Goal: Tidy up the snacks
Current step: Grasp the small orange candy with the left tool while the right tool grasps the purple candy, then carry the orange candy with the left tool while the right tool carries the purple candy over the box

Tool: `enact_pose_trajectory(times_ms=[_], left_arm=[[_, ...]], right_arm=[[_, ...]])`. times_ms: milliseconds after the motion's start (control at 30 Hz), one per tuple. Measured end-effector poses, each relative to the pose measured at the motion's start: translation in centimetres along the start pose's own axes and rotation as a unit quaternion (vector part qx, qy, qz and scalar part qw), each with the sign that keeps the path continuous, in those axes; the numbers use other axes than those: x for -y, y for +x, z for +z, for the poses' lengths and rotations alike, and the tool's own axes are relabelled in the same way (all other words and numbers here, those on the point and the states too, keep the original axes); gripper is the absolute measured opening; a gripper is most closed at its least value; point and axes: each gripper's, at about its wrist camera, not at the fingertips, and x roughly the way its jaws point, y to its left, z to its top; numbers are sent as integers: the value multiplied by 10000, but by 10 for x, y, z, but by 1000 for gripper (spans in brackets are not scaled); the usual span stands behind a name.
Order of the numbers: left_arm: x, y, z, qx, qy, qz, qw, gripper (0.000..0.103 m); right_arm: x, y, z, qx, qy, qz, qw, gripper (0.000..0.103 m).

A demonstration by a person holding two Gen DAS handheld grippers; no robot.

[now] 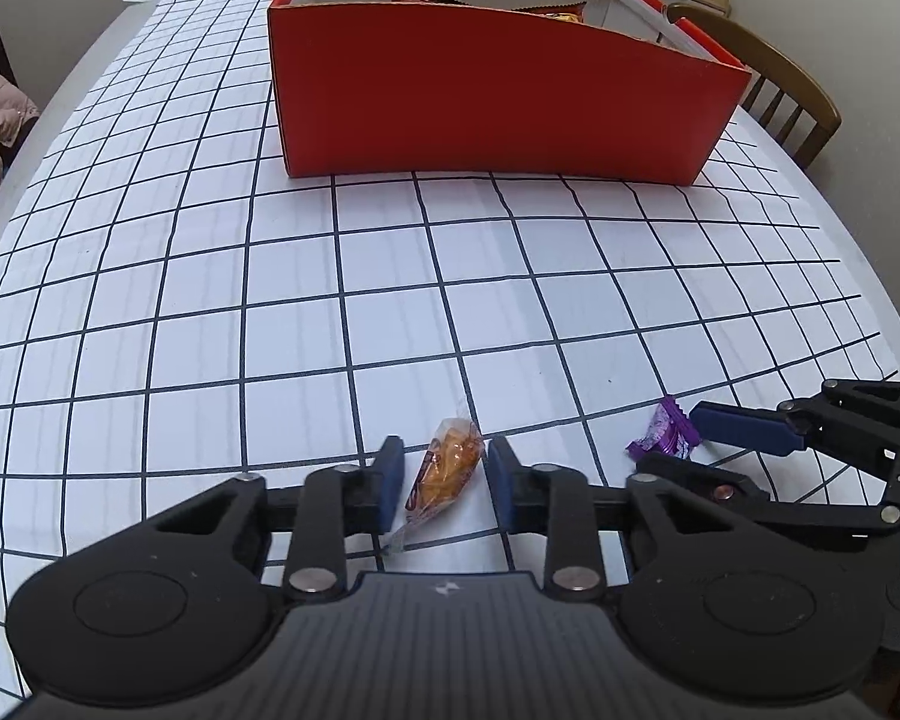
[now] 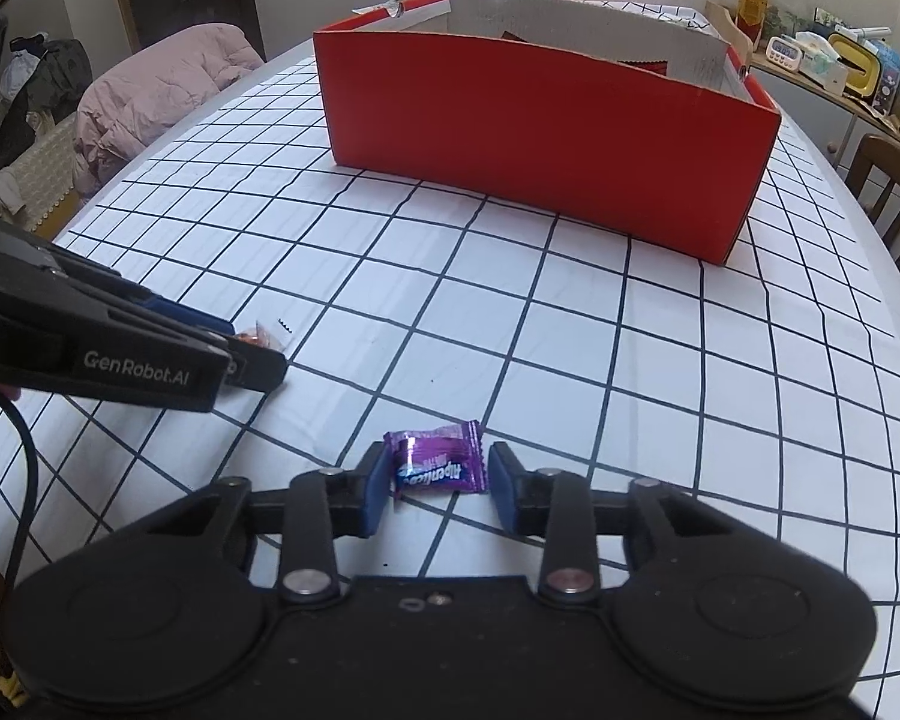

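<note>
Left wrist view
- Left claw (image 1: pixel 441 483): we see its jaws apart, one on each side of the orange candy (image 1: pixel 447 468), not yet pressing it.
- Candy axis: we read it as running roughly along the fingers, tilted slightly, twisted tail toward the camera; the jaws would close across its narrow width.
- Box (image 1: pixel 492 90): straight ahead, well apart from the candy, on the grid cloth (image 1: pixel 270 300); some packets already lie inside.
- Right claw (image 1: pixel 684 444): to our right, jaws around the purple candy (image 1: pixel 666 429).

Right wrist view
- Right claw (image 2: pixel 432 483): jaws apart; the purple candy (image 2: pixel 441 465) lies between them, just beside the left pad, a gap at the right pad.
- Candy axis: crosswise, spanning pad to pad.
- Left claw (image 2: pixel 258 360): to our left, low over the orange candy (image 2: pixel 252 336), mostly hidden.
- Box (image 2: pixel 546 132): ahead, slightly right; we judge each hand about equally near it.
</note>
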Motion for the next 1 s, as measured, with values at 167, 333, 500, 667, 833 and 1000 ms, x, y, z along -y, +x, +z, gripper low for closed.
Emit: enact_pose_trajectory(times_ms=[167,333,500,667,833,1000], left_arm=[[0,-1,0,-57,-39,-52,10000,17],[-4,-4,1,-116,-232,-89,9996,17],[-2,-16,4,-57,-301,-117,9995,17],[1,-33,11,74,-350,-166,9992,17],[1,-51,24,281,-438,-231,9984,17],[-4,-71,44,551,-619,-252,9962,17]], right_arm=[[-2,-1,-1,-2,25,7,10000,24],[1,-4,1,11,207,25,9998,23],[4,-16,5,135,373,42,9992,23],[6,-33,14,332,478,55,9983,23],[8,-50,28,519,479,25,9975,23],[10,-68,47,775,440,-7,9960,23]])
